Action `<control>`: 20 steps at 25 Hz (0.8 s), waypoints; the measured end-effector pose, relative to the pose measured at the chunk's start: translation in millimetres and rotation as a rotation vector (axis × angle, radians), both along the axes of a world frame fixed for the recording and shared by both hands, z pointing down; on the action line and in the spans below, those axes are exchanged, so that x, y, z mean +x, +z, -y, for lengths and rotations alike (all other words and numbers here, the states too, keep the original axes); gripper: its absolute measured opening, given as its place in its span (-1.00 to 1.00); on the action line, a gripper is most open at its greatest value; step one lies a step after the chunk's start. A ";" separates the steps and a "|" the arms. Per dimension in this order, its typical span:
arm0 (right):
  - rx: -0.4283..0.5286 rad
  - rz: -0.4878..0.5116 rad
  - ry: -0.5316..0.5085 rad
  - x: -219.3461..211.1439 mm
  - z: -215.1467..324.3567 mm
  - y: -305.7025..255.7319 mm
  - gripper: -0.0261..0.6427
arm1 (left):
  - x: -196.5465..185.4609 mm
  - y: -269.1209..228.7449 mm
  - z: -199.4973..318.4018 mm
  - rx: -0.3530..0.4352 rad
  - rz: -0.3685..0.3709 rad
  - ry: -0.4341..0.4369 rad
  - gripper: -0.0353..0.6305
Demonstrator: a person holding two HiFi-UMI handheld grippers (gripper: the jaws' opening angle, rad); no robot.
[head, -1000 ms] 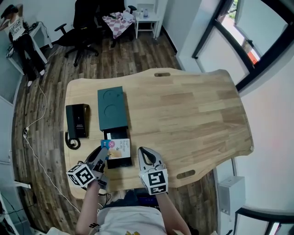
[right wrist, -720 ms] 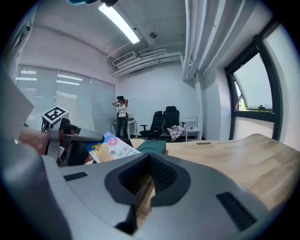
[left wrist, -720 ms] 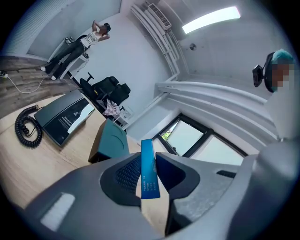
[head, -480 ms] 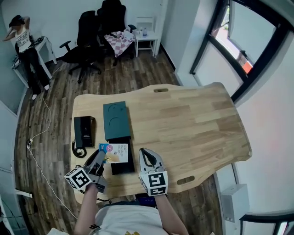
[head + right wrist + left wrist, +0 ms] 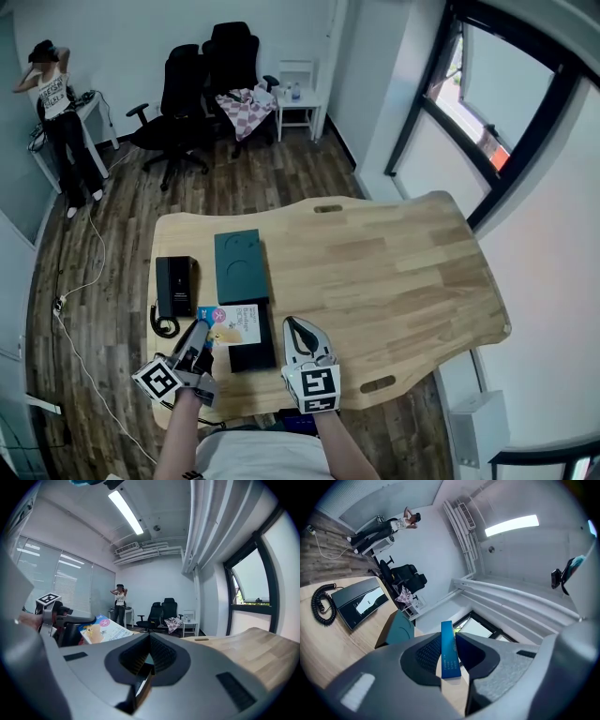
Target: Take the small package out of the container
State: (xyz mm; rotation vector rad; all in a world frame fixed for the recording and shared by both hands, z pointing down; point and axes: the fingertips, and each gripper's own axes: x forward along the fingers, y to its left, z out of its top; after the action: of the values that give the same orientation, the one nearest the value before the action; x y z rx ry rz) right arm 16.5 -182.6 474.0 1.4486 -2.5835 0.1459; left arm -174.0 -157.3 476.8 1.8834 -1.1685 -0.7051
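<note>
The small package (image 5: 234, 323), a flat white and blue packet with a picture on it, is pinched at its near left corner by my left gripper (image 5: 204, 331). It hangs over the left side of the black tray (image 5: 255, 354) that slides out of the teal box (image 5: 240, 265). In the left gripper view its blue edge (image 5: 450, 653) stands upright between the pads. In the right gripper view the package (image 5: 101, 630) shows at the left. My right gripper (image 5: 292, 325) hovers just right of the tray, jaws together (image 5: 149, 638) and holding nothing.
A black desk phone (image 5: 175, 285) with a coiled cord lies left of the teal box. The wooden table (image 5: 394, 272) stretches away to the right. Beyond it stand office chairs (image 5: 192, 94) and a person (image 5: 58, 112) at a far desk.
The left gripper has carried the package a little left, off the tray's middle to its left side. The right gripper kept its place beside the tray. The head camera has risen.
</note>
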 end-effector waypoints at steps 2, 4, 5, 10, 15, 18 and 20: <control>-0.001 0.008 0.004 0.2 1.2 -1.2 -0.90 | 0.1 -2.7 0.0 0.010 -0.017 0.001 -0.60; -0.004 0.011 0.004 0.7 1.0 -0.7 -0.90 | 0.3 -5.6 -0.4 0.023 -0.024 0.002 -0.60; -0.007 0.012 0.002 0.5 0.5 0.7 -0.90 | 0.2 -6.9 -0.6 0.028 -0.025 0.002 -0.60; 0.000 0.014 0.003 -1.5 -2.3 -0.1 -0.90 | -1.0 -8.5 -2.1 0.031 -0.034 0.006 -0.60; 0.003 0.009 0.012 1.7 0.5 -3.0 -0.90 | -0.3 -13.3 -2.9 0.056 -0.050 0.005 -0.60; -0.002 0.004 -0.002 0.2 0.5 0.6 -0.90 | -1.2 -13.5 -4.0 0.064 -0.046 0.004 -0.60; -0.008 -0.002 -0.007 0.9 0.7 0.7 -0.90 | -0.4 -12.9 -3.9 0.059 -0.047 0.003 -0.60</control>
State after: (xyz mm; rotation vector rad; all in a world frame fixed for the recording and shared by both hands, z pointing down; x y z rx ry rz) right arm 17.4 -183.3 474.7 1.4362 -2.5829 0.1533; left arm -174.4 -153.4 463.9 1.9066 -1.1257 -0.7863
